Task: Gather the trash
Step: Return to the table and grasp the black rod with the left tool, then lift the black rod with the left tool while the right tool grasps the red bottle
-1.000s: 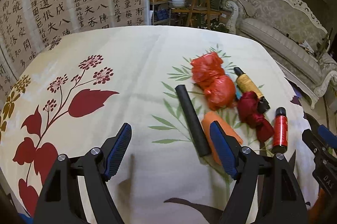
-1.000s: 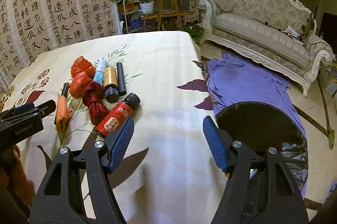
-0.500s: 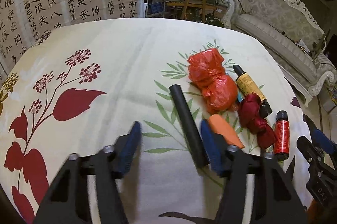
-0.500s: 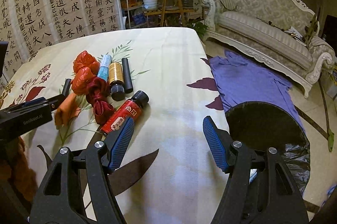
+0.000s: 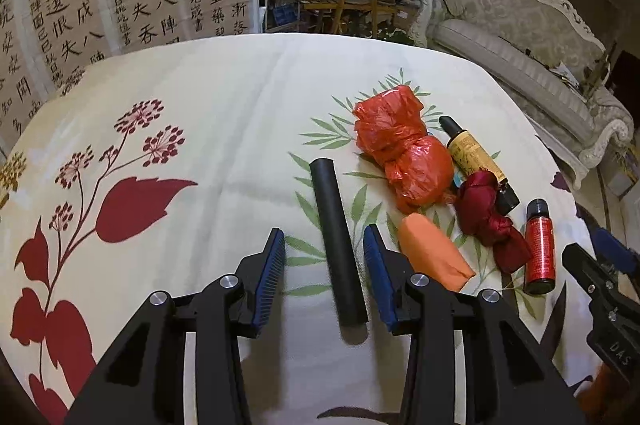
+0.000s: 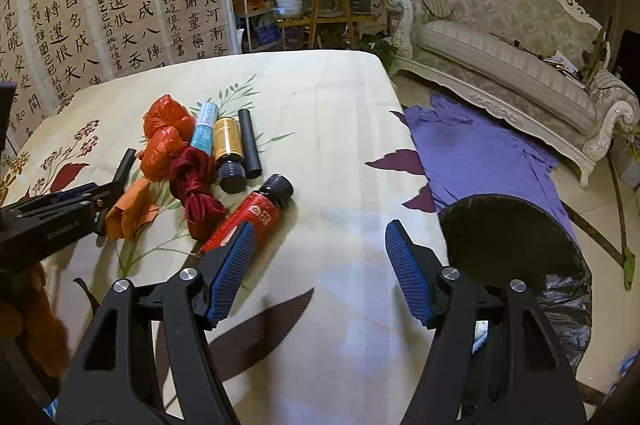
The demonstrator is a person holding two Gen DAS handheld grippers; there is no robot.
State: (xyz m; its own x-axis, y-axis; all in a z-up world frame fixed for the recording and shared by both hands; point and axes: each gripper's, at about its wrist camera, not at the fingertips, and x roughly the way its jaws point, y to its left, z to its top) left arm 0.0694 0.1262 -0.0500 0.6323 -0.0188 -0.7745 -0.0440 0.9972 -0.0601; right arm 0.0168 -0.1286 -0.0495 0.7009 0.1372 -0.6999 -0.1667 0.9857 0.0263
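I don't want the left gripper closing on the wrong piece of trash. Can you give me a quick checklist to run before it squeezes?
1. Black tube lies between the fingers of the left gripper: ok.
2. Gripper open with a gap on each side of the tube: ok.
3. Orange piece outside the fingers, though close to the right-hand finger: ok, but watch it.
4. Fingers low enough to catch the tube: cannot tell.
5. Right gripper open, holding nothing, apart from the left one: ok.
6. Black trash bag open beside the table: ok.
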